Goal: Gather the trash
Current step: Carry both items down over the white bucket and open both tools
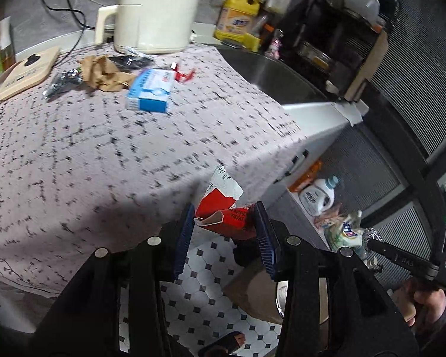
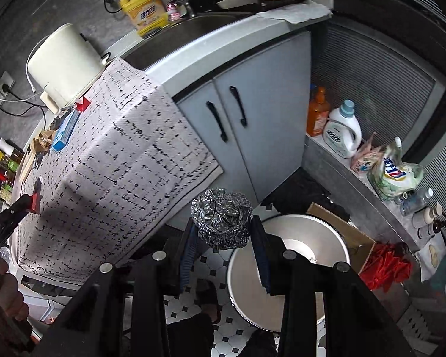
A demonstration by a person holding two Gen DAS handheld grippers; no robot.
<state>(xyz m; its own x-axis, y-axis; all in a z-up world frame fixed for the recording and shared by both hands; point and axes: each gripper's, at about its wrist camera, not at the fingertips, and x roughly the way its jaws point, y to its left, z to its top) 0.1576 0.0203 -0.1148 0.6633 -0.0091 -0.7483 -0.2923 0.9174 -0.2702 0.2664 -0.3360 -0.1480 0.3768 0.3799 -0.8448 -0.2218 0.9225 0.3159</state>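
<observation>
**Both tongs loaded, bin below right gripper**

Currently your left gripper (image 1: 224,223) is closed part-way on a torn red carton (image 1: 223,211), the blue pads pressing its crumpled lower half while a white-printed flap sticks up free above them. It hangs past the table's edge, over the tiled floor (image 1: 205,270).

Your right gripper (image 2: 223,229) is closed part-way around a crumpled foil ball (image 2: 221,218), pinched at its lower sides. It sits above and just left of the round metal bin (image 2: 288,267), which stands on the floor near the cabinet doors (image 2: 246,119).

Handling judgement: both pieces look very light. The carton is thin card, already creased, so it will fold further under pressure; a grip on the doubled lower part should hold better than one on the loose flap. The foil ball is soft and crushable, with a slick surface; a squeeze across its middle should dent it and seat it.

Left on the patterned tablecloth (image 1: 104,154), well apart from you: a blue-and-white box (image 1: 150,90), crumpled brown paper (image 1: 105,73), a clear wrapper (image 1: 62,81) and a red scrap (image 1: 184,74).

Risk: the carton could slip out when released off-centre of the bin.
</observation>
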